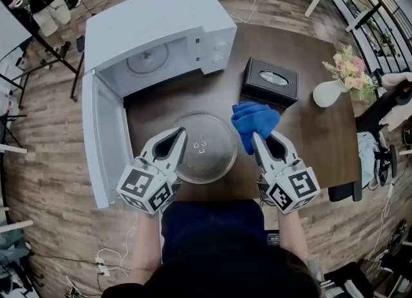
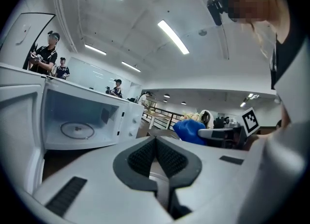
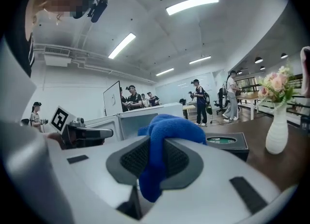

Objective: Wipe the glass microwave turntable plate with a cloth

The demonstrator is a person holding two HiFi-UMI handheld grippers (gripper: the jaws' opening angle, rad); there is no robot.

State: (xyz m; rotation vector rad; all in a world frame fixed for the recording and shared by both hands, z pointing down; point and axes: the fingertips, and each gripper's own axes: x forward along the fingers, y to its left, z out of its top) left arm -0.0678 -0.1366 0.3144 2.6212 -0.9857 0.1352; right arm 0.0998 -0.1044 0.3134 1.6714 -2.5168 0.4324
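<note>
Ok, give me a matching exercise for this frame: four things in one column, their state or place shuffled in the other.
1 glass plate
2 blue cloth
3 microwave door
4 white vase

A swung open
B clamped in the right gripper
C holding flowers on the table
D gripped at its rim by the left gripper

Pairs: 1-D, 2-B, 3-A, 4-C

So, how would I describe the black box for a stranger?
On the brown table, look just right of the white microwave. The box sits behind the blue cloth; it alone is black, with an oval opening on top.
</note>
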